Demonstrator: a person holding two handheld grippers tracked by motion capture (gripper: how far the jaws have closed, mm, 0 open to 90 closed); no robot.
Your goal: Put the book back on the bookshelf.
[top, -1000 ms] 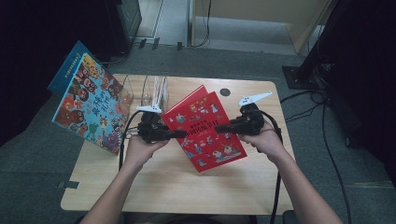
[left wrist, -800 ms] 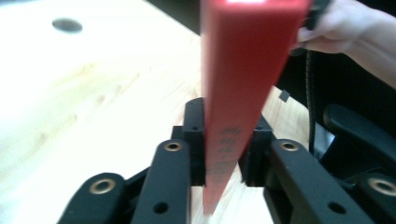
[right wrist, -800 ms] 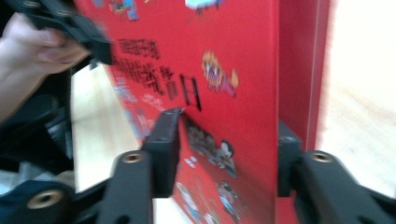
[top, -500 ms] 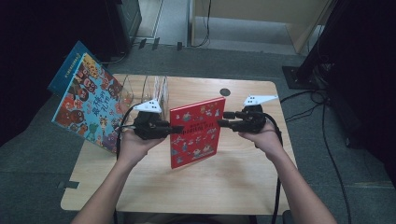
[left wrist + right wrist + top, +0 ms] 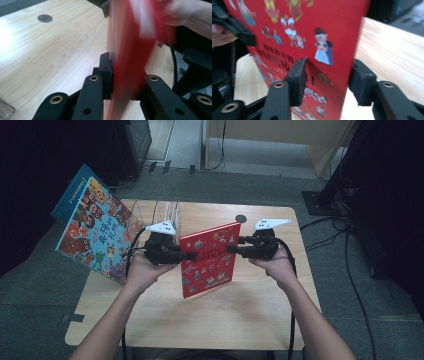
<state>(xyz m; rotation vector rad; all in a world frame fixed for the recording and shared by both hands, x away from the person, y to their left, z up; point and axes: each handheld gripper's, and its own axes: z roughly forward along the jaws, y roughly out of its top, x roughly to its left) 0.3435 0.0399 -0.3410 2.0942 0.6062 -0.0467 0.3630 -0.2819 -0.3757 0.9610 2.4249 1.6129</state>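
Risk was slippage: my left gripper (image 5: 186, 255) pinched the red book (image 5: 209, 260), while my right gripper (image 5: 235, 245) straddled its edge loosely, so it could swing.

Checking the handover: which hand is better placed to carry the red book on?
Left. The left tongs, just closing, pinch the red book at its edge; the right tongs, just opening, straddle it loosely.

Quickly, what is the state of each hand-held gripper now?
Left hand-held gripper: closed on the red book.
Right hand-held gripper: the book is between its jaws; grip cannot be told.
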